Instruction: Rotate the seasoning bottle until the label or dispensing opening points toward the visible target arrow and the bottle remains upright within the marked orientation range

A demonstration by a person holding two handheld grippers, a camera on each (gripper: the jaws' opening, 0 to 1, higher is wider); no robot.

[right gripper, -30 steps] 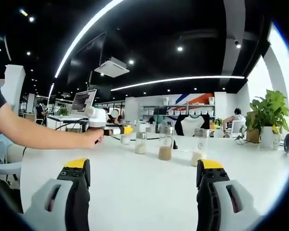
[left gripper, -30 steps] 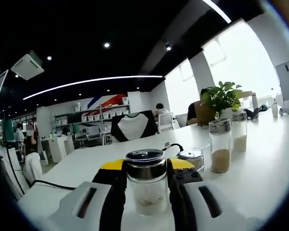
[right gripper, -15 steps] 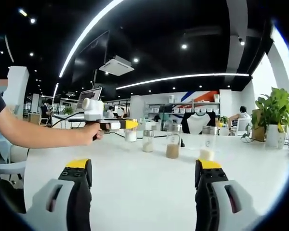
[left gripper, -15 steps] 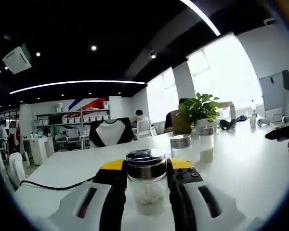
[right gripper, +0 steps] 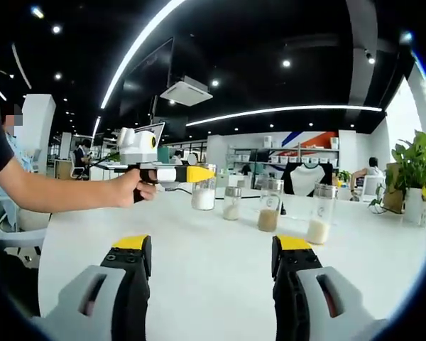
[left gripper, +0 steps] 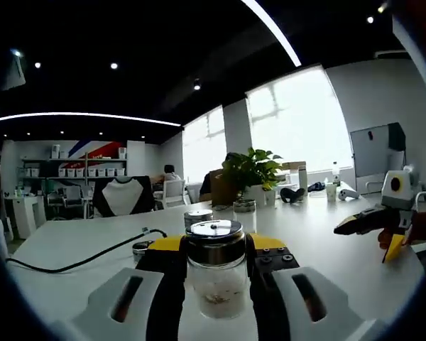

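A clear glass seasoning bottle (left gripper: 214, 278) with a chrome lid and pale grains inside stands upright between my left gripper's (left gripper: 214, 288) black jaws, which are shut on it. In the right gripper view a hand (right gripper: 136, 190) holds that left gripper (right gripper: 201, 175) out level, its yellow tips at the bottle (right gripper: 203, 198), which rests on the white table (right gripper: 220, 249). My right gripper (right gripper: 211, 278) stands open low over the table with nothing between its jaws. From the left gripper view, the right gripper (left gripper: 375, 222) shows at the far right.
Three more shaker bottles (right gripper: 231, 203), (right gripper: 269, 207), (right gripper: 319, 214) stand in a row right of the held one. Two bottles (left gripper: 197, 216), (left gripper: 243, 206) and a black cable (left gripper: 78, 261) lie behind it. A potted plant (left gripper: 250, 170) stands farther back.
The left gripper has turned with the bottle still in it, so its view has swung and the right gripper has come in. The right gripper's jaws stand a little narrower.
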